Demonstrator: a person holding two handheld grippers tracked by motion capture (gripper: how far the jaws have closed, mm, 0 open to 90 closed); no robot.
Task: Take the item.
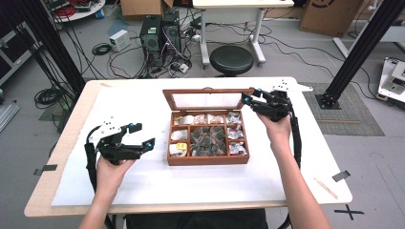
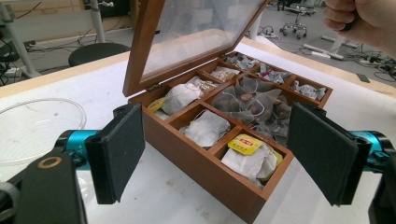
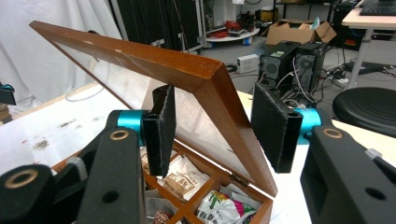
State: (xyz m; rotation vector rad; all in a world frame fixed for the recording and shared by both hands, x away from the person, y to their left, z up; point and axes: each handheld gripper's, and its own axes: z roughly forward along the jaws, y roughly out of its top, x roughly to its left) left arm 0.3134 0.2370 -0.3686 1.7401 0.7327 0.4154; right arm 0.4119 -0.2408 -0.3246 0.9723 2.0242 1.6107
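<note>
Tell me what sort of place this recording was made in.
Most likely a robotics or engineering lab: desktop computer towers stand on the floor amid tangled cables, and black metal framing flanks the white table.

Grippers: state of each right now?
Left gripper: open, holding nothing, beside the tea box.
Right gripper: closed on the box lid.

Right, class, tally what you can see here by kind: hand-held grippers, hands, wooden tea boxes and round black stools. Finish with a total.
Grippers: 2 (left gripper, right gripper)
Hands: 2 (left hand, right hand)
Wooden tea box: 1
Black stool: 1
Total: 6
</note>
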